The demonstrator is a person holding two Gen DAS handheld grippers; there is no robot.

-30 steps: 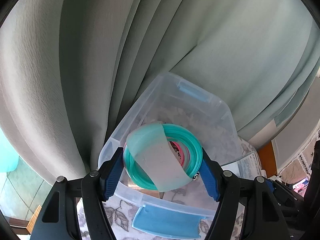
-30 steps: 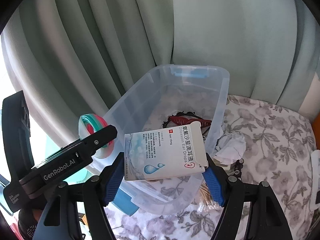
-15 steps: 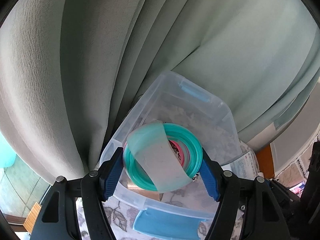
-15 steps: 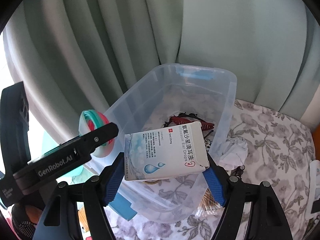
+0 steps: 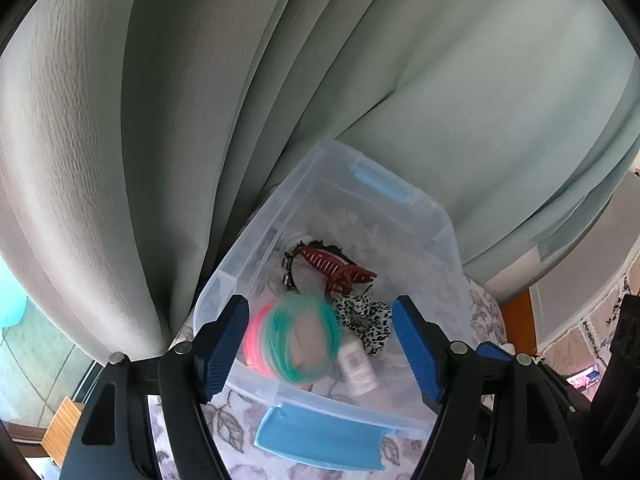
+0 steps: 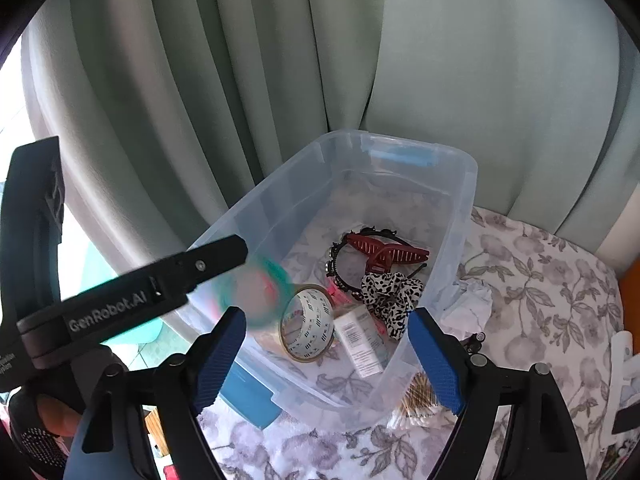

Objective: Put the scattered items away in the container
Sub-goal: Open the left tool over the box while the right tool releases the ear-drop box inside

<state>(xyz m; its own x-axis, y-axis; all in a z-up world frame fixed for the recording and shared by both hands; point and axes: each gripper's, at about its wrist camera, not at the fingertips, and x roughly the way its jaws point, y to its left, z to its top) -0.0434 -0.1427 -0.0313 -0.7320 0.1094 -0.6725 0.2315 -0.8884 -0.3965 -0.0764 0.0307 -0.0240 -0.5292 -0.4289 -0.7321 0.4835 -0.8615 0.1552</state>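
Both claws hang with jaws opening and nothing pressed between their pads: under the left claw [image 5: 320,344] a blurred teal-and-pink tape roll [image 5: 298,344] sits loose over the clear container's [image 6: 460,216] near end, and below the right claw [image 6: 326,354] lie a clear tape roll [image 6: 308,328] and a small box [image 6: 358,340]. Farther in rest a leopard scrunchie [image 6: 394,292] and red hair claw clip [image 6: 384,254], with the green curtain [image 6: 280,60] beyond.

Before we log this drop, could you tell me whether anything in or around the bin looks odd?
The teal-and-pink tape roll is motion-blurred between the left gripper jaws, which are opening over the clear bin. A crumpled paper lies outside the bin.
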